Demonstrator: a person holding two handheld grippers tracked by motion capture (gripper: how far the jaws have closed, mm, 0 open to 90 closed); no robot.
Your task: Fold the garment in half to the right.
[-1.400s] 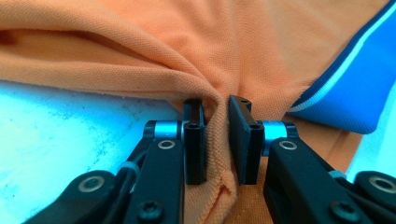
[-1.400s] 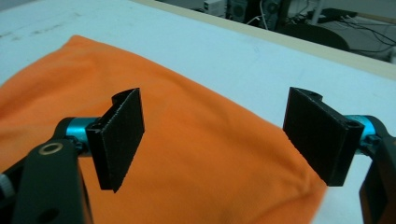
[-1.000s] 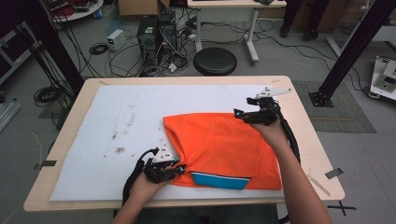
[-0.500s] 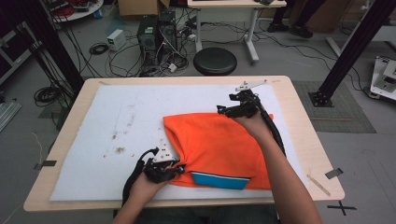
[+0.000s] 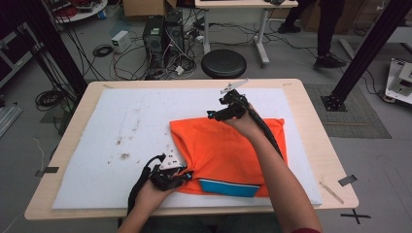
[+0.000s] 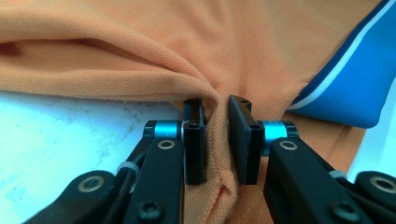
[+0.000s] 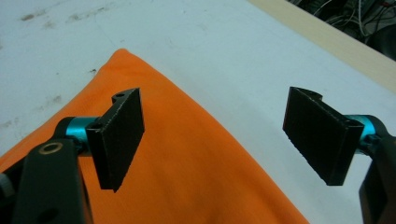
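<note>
An orange shirt (image 5: 228, 148) with a blue band (image 5: 228, 187) at its near hem lies folded on the white mat (image 5: 121, 121). My left gripper (image 5: 185, 172) is at the shirt's near left corner, shut on a pinched fold of the orange shirt (image 6: 215, 135). My right gripper (image 5: 214, 114) hovers over the shirt's far edge, near its far left corner. Its jaws stand wide open above that far edge (image 7: 201, 144), with nothing between them (image 7: 212, 133).
The mat covers a wooden table (image 5: 311, 126); brown specks (image 5: 124, 156) mark the mat left of the shirt. Beyond the table are a black stool (image 5: 223, 63), computer boxes (image 5: 163, 34) and cables on the floor. A person's legs (image 5: 330, 29) stand at the back.
My right hand has travelled left along the shirt's far edge, from the far right corner towards the far left. The left gripper has kept still with its hold on the fabric.
</note>
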